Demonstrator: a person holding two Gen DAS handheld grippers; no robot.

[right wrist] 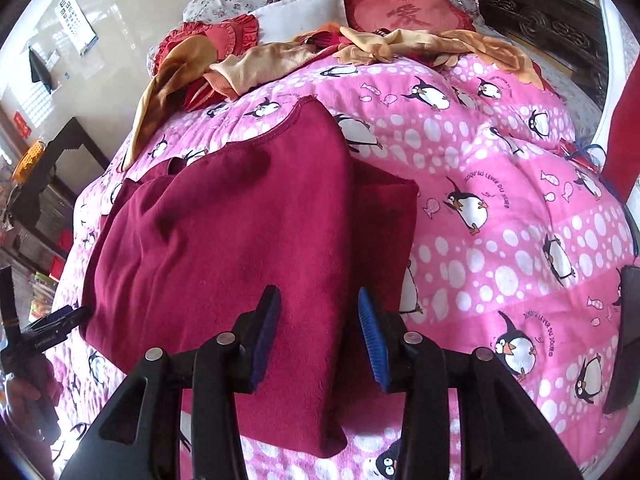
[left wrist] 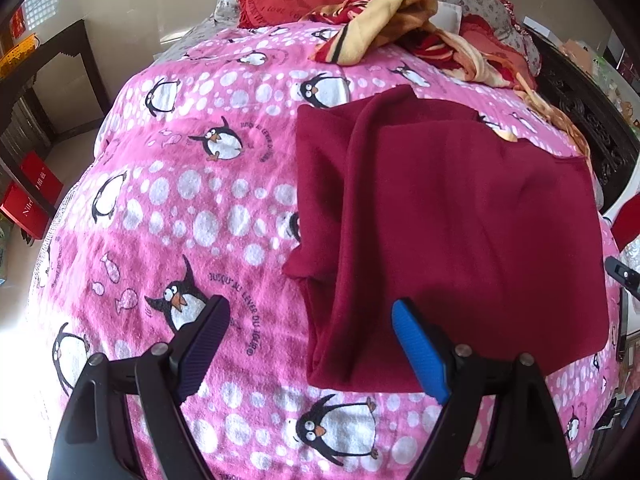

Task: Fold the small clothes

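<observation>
A dark red fleece garment (left wrist: 460, 216) lies partly folded on the pink penguin bedspread (left wrist: 192, 200), with one flap laid over its body. My left gripper (left wrist: 311, 305) hovers open and wide over the garment's near left edge, one finger (left wrist: 208, 332) above the bedspread and the blue pad (left wrist: 420, 352) above the cloth. In the right wrist view the garment (right wrist: 224, 240) fills the middle. There my right gripper (right wrist: 318, 295) stands open just above a long folded strip, its pads clear of the cloth. The left gripper (right wrist: 60, 322) shows at the garment's left edge, held by a hand.
A crumpled orange and red blanket (left wrist: 384, 12) and red heart cushions (right wrist: 404, 12) lie at the far end of the bed. A dark carved wooden frame (left wrist: 592, 128) runs along the right side. Red boxes (left wrist: 32, 196) sit on the floor at left. A dark flat object (right wrist: 624, 340) rests at the bed's right edge.
</observation>
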